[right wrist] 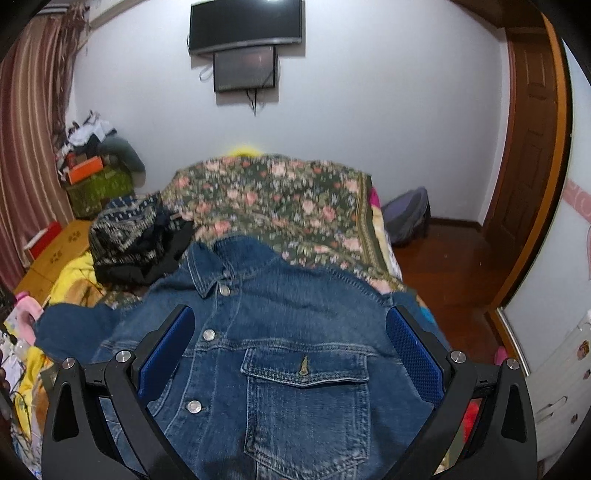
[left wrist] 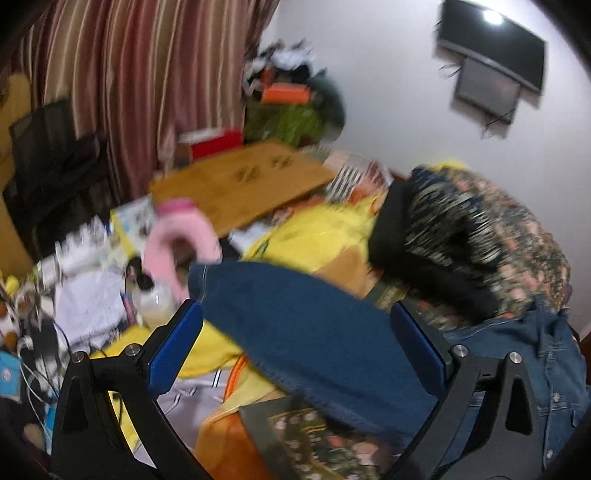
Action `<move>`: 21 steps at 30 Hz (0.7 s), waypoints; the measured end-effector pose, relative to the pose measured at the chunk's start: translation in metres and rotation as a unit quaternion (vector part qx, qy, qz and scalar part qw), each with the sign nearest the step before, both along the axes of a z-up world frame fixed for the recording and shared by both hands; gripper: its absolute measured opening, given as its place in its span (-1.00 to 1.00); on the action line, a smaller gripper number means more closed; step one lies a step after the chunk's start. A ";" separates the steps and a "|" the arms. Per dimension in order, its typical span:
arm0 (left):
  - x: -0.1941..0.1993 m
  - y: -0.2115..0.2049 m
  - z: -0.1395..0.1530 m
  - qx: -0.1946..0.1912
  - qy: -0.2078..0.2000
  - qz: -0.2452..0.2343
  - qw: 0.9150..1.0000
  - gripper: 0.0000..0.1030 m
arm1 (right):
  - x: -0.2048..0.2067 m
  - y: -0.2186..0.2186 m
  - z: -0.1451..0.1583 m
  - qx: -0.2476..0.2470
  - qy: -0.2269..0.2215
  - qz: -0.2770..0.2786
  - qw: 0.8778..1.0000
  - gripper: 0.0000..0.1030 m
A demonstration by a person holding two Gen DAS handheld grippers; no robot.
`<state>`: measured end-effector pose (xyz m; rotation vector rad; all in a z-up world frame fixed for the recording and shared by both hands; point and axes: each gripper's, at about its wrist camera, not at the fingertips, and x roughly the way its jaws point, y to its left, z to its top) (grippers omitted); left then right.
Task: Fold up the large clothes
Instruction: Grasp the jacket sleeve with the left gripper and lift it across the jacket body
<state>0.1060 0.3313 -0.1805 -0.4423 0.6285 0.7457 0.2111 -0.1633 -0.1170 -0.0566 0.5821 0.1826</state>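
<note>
The denim jacket [right wrist: 280, 354] lies front-up on the bed [right wrist: 295, 206], collar toward the wall-mounted television [right wrist: 245, 26], chest pocket nearest the right gripper [right wrist: 290, 350]. One sleeve [left wrist: 295, 325] extends sideways from the jacket body across the yellow bedding [left wrist: 317, 232], directly ahead of the left gripper [left wrist: 299, 347].

Finger state: both pairs of fingers are spread wide, one finger on either side of the denim, and nothing is clamped. Whether the pads touch the cloth cannot be determined.

Handling estimate: denim of this weight is likely heavy for a garment, moderately stiff, and not slippery. It should hold a crease and drape slowly. Seams, collar and pocket flap are thick; metal buttons on the placket resist a clean fold line.

Recommended hold points: the sleeve near the cuff for the left gripper; the shoulder seam or hem corner for the right gripper. Avoid pinching across buttons.

Clearance: beyond the jacket collar, the floral bedspread is open. Beside the jacket, on the sleeve side, a dark patterned garment [right wrist: 129, 236] crowds the fold area, with a pink object [left wrist: 181, 236] and mixed clutter beyond it. On the opposite side, the bed edge drops to the wooden floor [right wrist: 443, 266] near the jacket shoulder; keep the fold inboard.
</note>
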 end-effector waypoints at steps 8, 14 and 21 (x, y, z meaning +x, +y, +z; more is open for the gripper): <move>-0.009 0.066 -0.093 -0.219 -0.006 0.021 0.976 0.81 | 0.025 0.005 -0.024 -0.008 0.051 -0.003 0.999 0.99; 0.001 0.082 -0.142 -0.309 0.004 0.024 0.951 0.57 | 0.035 0.003 -0.032 -0.014 0.071 -0.008 0.997 0.99; 0.017 0.084 -0.153 -0.314 0.002 0.029 0.949 0.09 | 0.037 0.001 -0.031 -0.017 0.075 -0.009 0.997 0.99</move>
